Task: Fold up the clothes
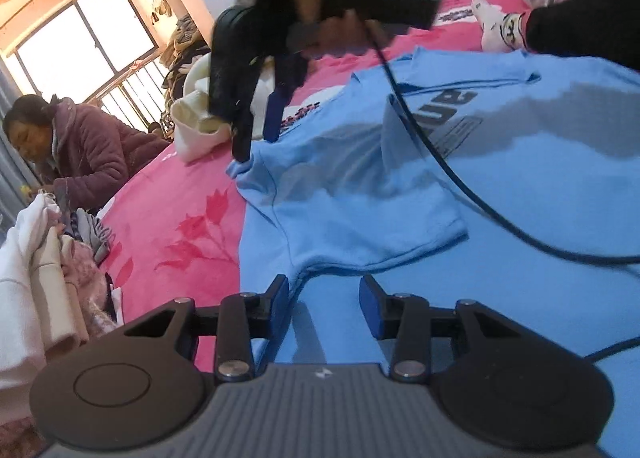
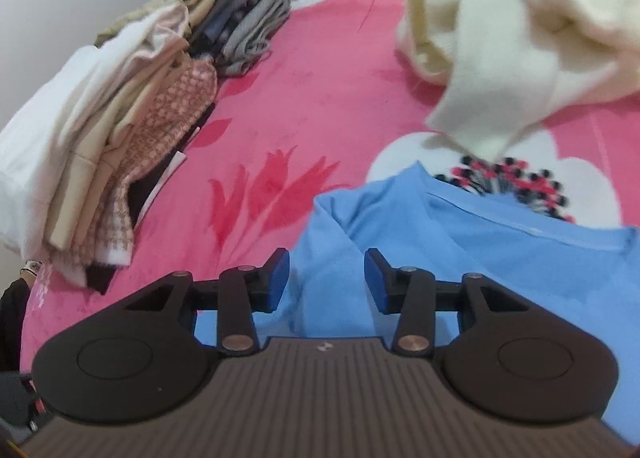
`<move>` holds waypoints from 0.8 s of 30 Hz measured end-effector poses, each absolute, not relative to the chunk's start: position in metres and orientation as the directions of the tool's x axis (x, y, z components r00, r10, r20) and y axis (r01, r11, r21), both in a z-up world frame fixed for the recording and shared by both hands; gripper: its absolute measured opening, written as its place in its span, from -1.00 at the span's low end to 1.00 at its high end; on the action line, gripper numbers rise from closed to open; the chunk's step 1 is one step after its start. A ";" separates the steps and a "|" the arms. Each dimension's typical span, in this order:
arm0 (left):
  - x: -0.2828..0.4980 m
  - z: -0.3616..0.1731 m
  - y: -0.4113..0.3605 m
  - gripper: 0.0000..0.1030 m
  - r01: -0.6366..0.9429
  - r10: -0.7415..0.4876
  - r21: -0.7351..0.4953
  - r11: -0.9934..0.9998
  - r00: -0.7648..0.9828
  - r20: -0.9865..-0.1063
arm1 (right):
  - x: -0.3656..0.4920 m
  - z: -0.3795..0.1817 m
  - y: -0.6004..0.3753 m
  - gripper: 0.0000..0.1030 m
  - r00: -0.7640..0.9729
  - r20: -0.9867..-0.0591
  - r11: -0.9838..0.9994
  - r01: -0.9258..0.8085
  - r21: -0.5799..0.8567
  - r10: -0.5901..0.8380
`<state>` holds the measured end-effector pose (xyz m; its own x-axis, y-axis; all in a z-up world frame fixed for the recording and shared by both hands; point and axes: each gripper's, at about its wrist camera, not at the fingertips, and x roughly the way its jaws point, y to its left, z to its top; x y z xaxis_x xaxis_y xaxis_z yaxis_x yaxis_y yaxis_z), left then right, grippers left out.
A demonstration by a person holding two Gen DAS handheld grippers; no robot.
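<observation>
A light blue T-shirt (image 1: 460,178) with dark print lies spread on the pink flowered bedcover (image 1: 176,218), one sleeve (image 1: 360,210) folded in over its body. My left gripper (image 1: 325,298) hovers open just in front of that sleeve's hem, with nothing between its blue pads. My right gripper (image 1: 258,138), held in a hand, points down at the shirt's corner on the left, its jaws apart and empty. In the right wrist view the right gripper (image 2: 327,278) is open above the blue T-shirt (image 2: 460,258).
A crumpled cream sweater (image 2: 520,38) lies just beyond the shirt. A stack of folded clothes (image 2: 120,118) lines the bed's left edge. A person in a purple jacket (image 1: 88,154) sits by the window. A black cable (image 1: 452,174) trails over the shirt. A socked foot (image 1: 500,26) rests at the far side.
</observation>
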<state>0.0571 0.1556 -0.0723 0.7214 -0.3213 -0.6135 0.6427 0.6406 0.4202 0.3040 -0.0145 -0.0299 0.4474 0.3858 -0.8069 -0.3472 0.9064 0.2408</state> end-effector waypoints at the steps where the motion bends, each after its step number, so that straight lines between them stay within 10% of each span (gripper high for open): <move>1: 0.059 -0.075 0.155 -0.25 0.641 -0.319 0.422 0.641 0.723 -0.613 | 0.309 -0.034 -0.009 -0.21 0.430 -0.821 0.906 -0.356 0.227 0.375; 9: 0.071 -0.078 0.154 -0.85 0.571 -0.294 0.406 0.713 0.770 -0.566 | 0.324 -0.044 0.002 -0.89 0.376 -0.856 0.910 -0.350 0.222 0.354; 24: 0.105 -0.064 0.208 -0.91 0.271 -0.081 0.256 0.928 0.817 -0.571 | 0.358 -0.051 0.007 -0.93 0.477 -0.684 0.831 -0.243 0.501 0.552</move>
